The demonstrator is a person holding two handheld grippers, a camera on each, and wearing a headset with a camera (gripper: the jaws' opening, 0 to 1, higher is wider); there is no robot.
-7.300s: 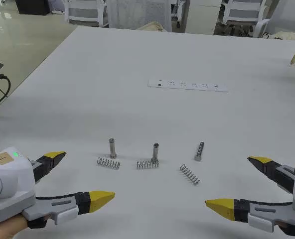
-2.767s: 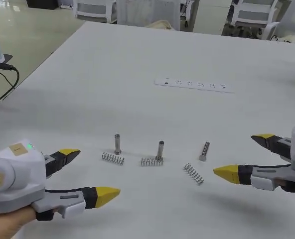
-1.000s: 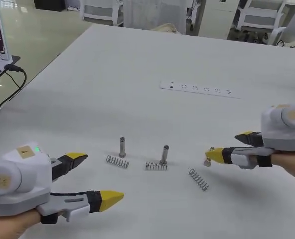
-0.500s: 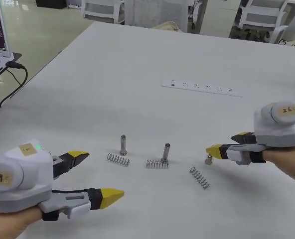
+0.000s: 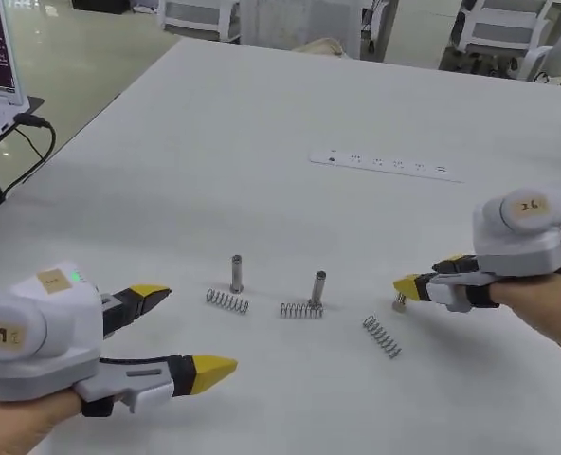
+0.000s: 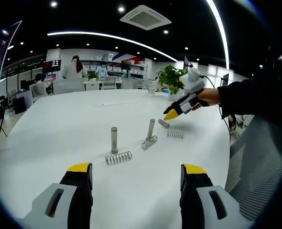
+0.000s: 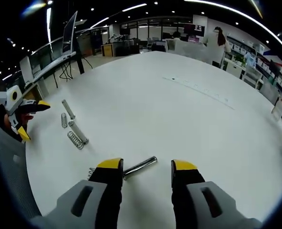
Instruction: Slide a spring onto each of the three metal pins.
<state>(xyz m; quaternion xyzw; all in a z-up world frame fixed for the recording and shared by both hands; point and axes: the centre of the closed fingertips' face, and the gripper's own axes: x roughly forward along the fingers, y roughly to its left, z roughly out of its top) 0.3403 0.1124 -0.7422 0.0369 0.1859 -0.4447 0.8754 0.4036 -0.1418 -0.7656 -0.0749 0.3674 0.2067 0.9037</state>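
The short steel pin (image 7: 141, 167) lying flat is bracketed by the right gripper (image 7: 146, 164) w/ jaws wide; left gripper (image 5: 186, 329) also wide. Pin pickup is judged in hand; next, closing on its shaft is needed.

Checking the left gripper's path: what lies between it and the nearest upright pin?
One spring lies between the left gripper and that pin, by the pin's foot; the left gripper view shows it.
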